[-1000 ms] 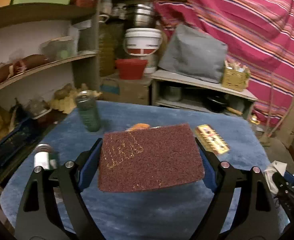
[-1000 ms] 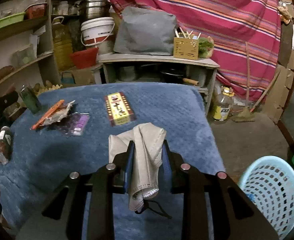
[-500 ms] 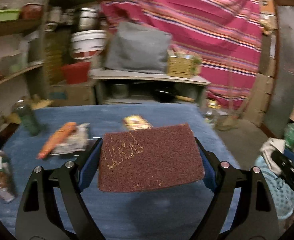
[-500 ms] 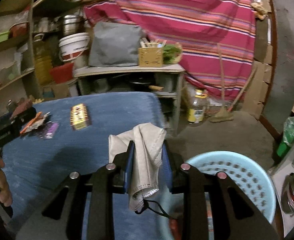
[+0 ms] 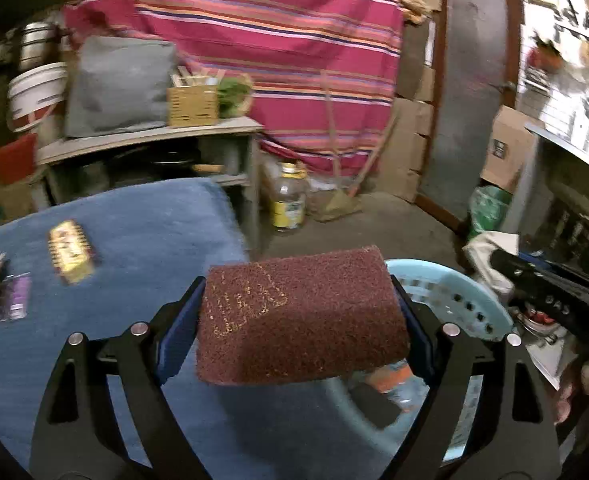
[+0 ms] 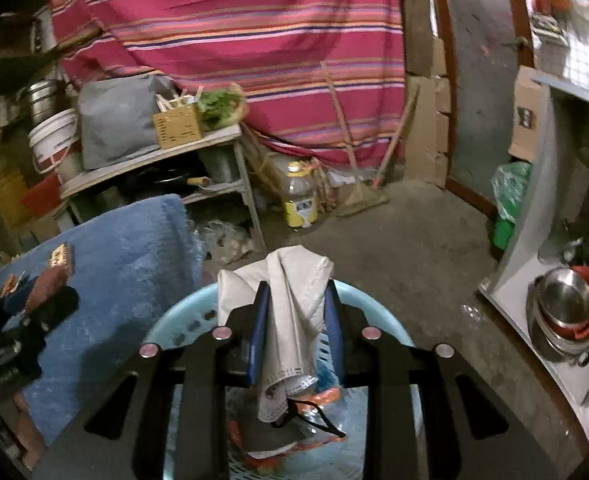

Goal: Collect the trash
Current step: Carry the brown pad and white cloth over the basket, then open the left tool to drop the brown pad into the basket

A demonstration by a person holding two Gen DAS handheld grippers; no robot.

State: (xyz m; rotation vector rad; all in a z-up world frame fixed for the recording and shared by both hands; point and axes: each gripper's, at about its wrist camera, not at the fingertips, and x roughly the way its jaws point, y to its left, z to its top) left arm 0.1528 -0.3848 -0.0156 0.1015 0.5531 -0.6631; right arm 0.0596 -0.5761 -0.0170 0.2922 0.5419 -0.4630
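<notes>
My left gripper [image 5: 296, 312] is shut on a maroon scouring pad [image 5: 300, 316] and holds it over the near rim of the light blue basket [image 5: 458, 300], at the table's right edge. My right gripper [image 6: 296, 312] is shut on a crumpled grey-white face mask [image 6: 294, 304] and holds it directly above the same basket [image 6: 174, 332]. Wrappers and a bottle lie inside the basket [image 6: 294, 436]. The right gripper shows at the right of the left wrist view [image 5: 550, 288].
The blue-covered table [image 5: 134, 224] carries a yellow box [image 5: 70, 250] and small wrappers [image 5: 14, 298] at its left. A yellow-labelled jug [image 5: 288, 200] and a broom [image 6: 358, 152] stand on the concrete floor. A counter with metal bowls [image 6: 566, 312] is at right.
Both grippers have swung right, away from the table, and now hang over the blue basket. Each keeps its hold: pad in the left, mask in the right.
</notes>
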